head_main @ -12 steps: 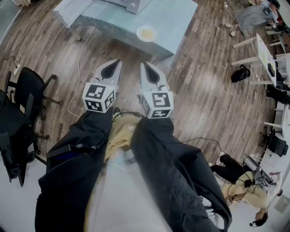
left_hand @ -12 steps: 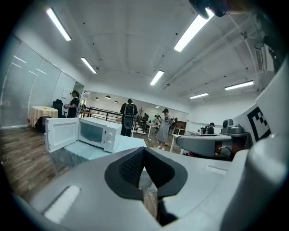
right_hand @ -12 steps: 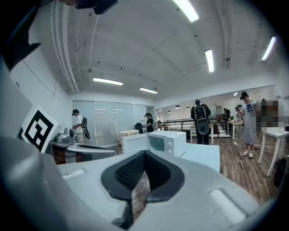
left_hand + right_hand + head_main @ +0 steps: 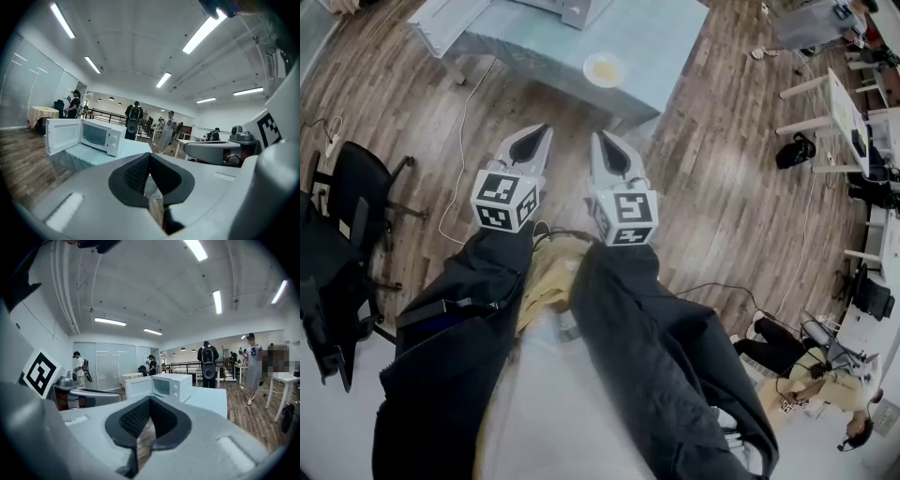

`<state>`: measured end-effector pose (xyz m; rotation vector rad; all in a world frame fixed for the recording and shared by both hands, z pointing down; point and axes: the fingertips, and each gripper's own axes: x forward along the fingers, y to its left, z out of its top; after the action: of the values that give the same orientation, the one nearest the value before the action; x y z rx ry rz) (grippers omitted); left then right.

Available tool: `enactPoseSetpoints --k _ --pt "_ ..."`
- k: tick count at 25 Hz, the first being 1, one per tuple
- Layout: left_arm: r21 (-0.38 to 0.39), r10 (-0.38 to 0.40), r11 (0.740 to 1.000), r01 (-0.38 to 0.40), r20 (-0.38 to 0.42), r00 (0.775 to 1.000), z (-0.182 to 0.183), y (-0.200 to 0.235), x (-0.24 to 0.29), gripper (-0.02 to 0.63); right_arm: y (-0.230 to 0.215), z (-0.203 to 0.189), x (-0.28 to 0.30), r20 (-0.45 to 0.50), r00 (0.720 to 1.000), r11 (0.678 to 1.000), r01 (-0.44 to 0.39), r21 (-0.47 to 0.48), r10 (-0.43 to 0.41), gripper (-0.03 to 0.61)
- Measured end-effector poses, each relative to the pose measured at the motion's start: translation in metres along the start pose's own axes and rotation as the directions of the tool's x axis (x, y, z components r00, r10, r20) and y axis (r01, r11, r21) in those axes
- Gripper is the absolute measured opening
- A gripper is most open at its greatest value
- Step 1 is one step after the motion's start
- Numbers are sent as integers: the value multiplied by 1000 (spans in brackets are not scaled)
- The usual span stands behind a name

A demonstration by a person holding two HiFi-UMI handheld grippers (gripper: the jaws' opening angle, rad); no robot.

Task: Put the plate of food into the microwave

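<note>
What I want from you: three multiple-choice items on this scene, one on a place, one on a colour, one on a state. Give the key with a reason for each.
1. Where is the plate of food?
A) inside the microwave
B) on the table, out in the open
C) on top of the microwave

2. What colour is the microwave?
A) black
B) red
C) white

3. How does the microwave's door stand?
A) swung open
B) shut
C) taken off

Key:
1 B, since the head view shows the plate lying on the table's top near its front edge.
2 C, since both gripper views show a white casing.
3 A, since the door stands out to the side and leaves the cavity exposed.
</note>
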<state>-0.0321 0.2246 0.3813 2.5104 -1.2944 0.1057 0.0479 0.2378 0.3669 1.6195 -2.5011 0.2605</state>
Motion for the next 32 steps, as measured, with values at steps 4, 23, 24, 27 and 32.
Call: enactPoseSetpoints --k 4,23,24,27,32 --pt "-11 -9 1000 8 -9 1000 -3 7 1 2 4 -4 5 -11 1000 1000 3 0 -3 -3" --pt "-71 -52 996 48 -64 997 -28 38 -5 2 33 -24 26 -25 1000 1000 -7 24 7 -2" --pt "-75 -52 996 47 -65 997 -29 41 -6 2 35 -24 28 -23 1000 1000 -8 27 8 -3" --pt "-91 -47 995 40 -68 997 -34 46 -13 2 42 -28 28 -27 1000 999 -15 32 16 -2" --pt "-123 -36 992 24 -91 995 -46 60 -15 2 49 -41 37 -65 997 999 -28 37 30 -2"
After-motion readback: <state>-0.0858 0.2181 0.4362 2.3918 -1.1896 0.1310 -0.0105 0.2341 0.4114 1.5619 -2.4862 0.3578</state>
